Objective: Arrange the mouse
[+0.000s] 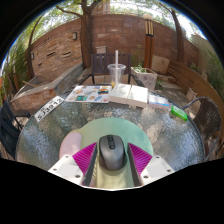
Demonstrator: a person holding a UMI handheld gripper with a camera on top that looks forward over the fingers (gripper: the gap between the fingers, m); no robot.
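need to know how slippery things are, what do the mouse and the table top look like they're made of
The mouse, between the fingers of the tool, looks like hard plastic: dark grey, smooth, with a slight sheen on its back. The table seems to be glass, likely frosted: pale, even, with a greenish tint and soft reflections. The cup beyond looks like clear plastic, though that is less certain.

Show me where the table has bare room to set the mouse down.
The mouse sits between the gripper's fingers. Just ahead, the mat is bare. The glass table is free left of the mat, and right of it up to the green object. The far side is crowded: papers, cup.
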